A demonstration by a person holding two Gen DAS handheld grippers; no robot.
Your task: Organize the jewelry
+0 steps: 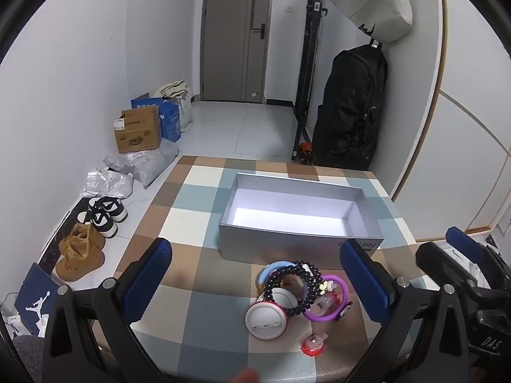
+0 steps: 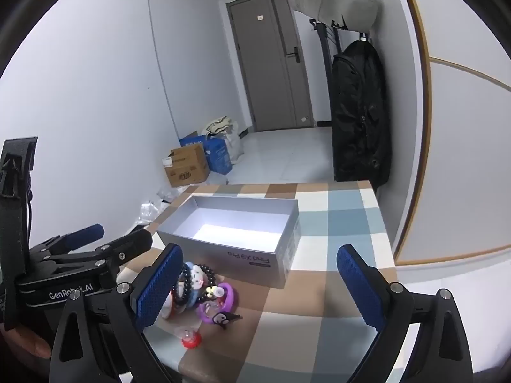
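Observation:
A pile of jewelry lies on the checked table near its front edge: a black bead bracelet (image 1: 295, 284), a purple band (image 1: 332, 298), a light blue band (image 1: 271, 269), a white round case (image 1: 266, 317) and a small red piece (image 1: 313, 344). An open, empty silver box (image 1: 297, 214) stands just behind the pile. My left gripper (image 1: 255, 284) is open and empty, with the pile between its fingers. My right gripper (image 2: 258, 290) is open and empty, right of the pile; the bead bracelet (image 2: 191, 282), the purple band (image 2: 220, 300) and the red piece (image 2: 191, 340) show by its left finger. The box (image 2: 236, 223) lies ahead.
The checked table (image 1: 191, 198) sits against the right wall. On the floor to the left are shoes (image 1: 92, 233), cardboard boxes (image 1: 137, 131) and plastic bags. A black bag (image 1: 348, 108) hangs beyond the table's far right corner. The right gripper's body (image 1: 463, 281) shows in the left wrist view.

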